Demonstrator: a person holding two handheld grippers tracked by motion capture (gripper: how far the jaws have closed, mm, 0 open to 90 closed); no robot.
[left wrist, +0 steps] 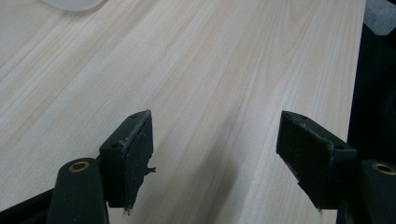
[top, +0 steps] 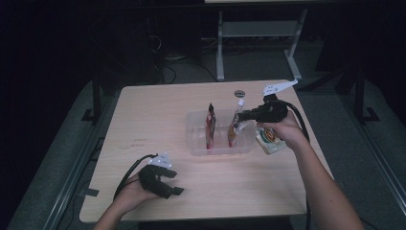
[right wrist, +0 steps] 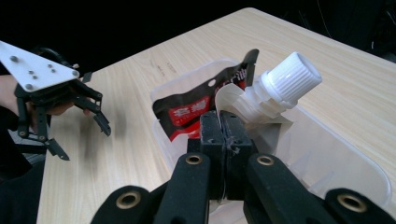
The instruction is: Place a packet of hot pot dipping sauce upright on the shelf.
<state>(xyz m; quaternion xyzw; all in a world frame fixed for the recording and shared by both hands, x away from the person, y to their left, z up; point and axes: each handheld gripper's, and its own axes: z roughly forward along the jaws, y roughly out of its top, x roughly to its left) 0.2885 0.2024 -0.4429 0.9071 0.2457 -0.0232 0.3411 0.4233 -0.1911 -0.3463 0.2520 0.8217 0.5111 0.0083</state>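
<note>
Right gripper [right wrist: 224, 135] clamped on spouted pouch [right wrist: 275, 93] standing in clear bin [top: 196, 143]. Left gripper [left wrist: 215, 154] jaws apart, holding nothing, over table [left wrist: 210, 56].

Light wood table [top: 158, 120]; clear tub [top: 197, 143], small packet [top: 269, 141] on it.

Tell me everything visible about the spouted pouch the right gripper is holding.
The spouted pouch is a flexible pack with a ribbed white screw cap on a white spout; its body looks orange and white in the high view. It hangs tilted over the right end of the clear plastic bin, lower part inside. The right gripper has its jaws shut on the thin top edge beside the spout. A red and black sachet stands behind it.
</note>
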